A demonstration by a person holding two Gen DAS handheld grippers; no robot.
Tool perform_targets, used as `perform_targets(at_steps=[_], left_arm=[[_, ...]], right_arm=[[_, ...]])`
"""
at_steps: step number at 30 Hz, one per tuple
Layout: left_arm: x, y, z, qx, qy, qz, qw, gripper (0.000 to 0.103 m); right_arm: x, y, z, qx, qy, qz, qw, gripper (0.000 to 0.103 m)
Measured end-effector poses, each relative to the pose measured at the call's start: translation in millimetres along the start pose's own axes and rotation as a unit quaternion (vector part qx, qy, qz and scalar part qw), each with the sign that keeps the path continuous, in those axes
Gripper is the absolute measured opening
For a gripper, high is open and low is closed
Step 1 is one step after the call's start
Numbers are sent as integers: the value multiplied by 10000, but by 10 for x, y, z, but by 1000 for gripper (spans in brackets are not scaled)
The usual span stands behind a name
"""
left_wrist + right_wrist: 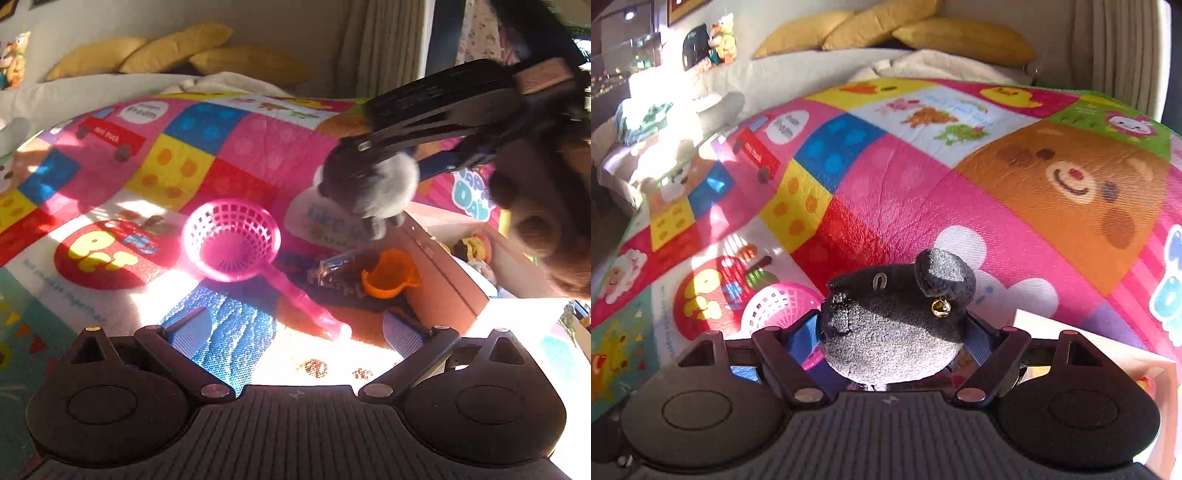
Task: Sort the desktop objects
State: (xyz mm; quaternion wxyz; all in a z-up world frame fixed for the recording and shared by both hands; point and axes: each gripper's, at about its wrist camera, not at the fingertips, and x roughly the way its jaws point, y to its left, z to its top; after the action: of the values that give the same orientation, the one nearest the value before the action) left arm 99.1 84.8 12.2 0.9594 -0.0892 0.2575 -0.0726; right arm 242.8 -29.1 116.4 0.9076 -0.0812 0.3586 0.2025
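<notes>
blue-padded fingers (236, 332) of the left gripper (295, 328) stand spread wide apart with nothing between them, low over the bright patterned play mat (236, 147). just ahead of them lies a pink mesh scoop (232, 240), its basket facing up and its handle running back toward the gripper. to the right of the handle sits a clear wrapped packet (332, 271) and, touching or just beside it (hard to tell which in the shadow), an orange toy cup (389, 275). beside the cup rises the wall of a pale cardboard box (443, 266) with a few small toys inside, too blurred to name.

above the packet and the box's near wall, the right gripper (365, 147) reaches in from the upper right, its fingers pinching a grey plush toy (373, 184) that hangs clear of the mat. in the right wrist view the same plush toy (890, 328) fills the space between the blue pads (803, 338), pressed on both sides; a small gold bell (940, 307) shows under its rounded ear. the scoop (779, 306) sits on the mat to the left, and the box corner (1071, 332) lies to the lower right. yellow cushions (923, 29) line the far end of the mat.
</notes>
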Motion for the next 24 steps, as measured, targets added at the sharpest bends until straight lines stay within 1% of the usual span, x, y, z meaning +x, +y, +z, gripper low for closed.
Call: perform_targets(at_steps=[1,3,5,7,9,12,14,17,19,20,21,22,23,24], left_arm=[[-2,-5,0,0,-5,40,10000,102],[4,-27,5,34,11,149,9999,102],[20,-62,10,135,51,245,9996,102],[51,-117,14,280,132,396,9987,102],[96,-187,21,467,235,537,9972,102],[168,-279,42,627,338,681,9951,102],[221,-326,79,637,386,715,9947,102],[257,-441,168,751,288,598,9950,101],[254,-548,224,947,143,431,9945,101],[253,-605,238,1100,70,363,9932,98],[261,-669,240,1312,28,302,9909,92],[280,-716,232,1518,58,242,9881,69],[317,-768,215,1748,150,165,9843,54],[339,-797,193,1897,181,83,9816,55]], right_arm=[[-239,-66,-60,96,-135,142,9998,81],[-659,-171,-260,173,-372,274,9988,82],[-1071,-273,-569,172,-539,318,9979,82],[-1375,-373,-903,213,-527,289,9980,82],[-1572,-467,-1229,310,-462,242,9982,82],[-1704,-616,-1678,593,-392,41,9975,82],[-1694,-743,-1912,956,-352,-133,9947,82],[-1606,-927,-2144,1456,-397,-506,9873,83],[-1582,-1021,-2270,1753,-547,-688,9806,86],[-1594,-1059,-2338,1885,-645,-661,9777,89],[-1600,-1095,-2385,2017,-759,-603,9746,90],[-1608,-1116,-2424,2125,-874,-549,9717,90],[-1612,-1120,-2454,2170,-952,-512,9702,91],[-1618,-1118,-2476,2180,-1010,-497,9694,91]])
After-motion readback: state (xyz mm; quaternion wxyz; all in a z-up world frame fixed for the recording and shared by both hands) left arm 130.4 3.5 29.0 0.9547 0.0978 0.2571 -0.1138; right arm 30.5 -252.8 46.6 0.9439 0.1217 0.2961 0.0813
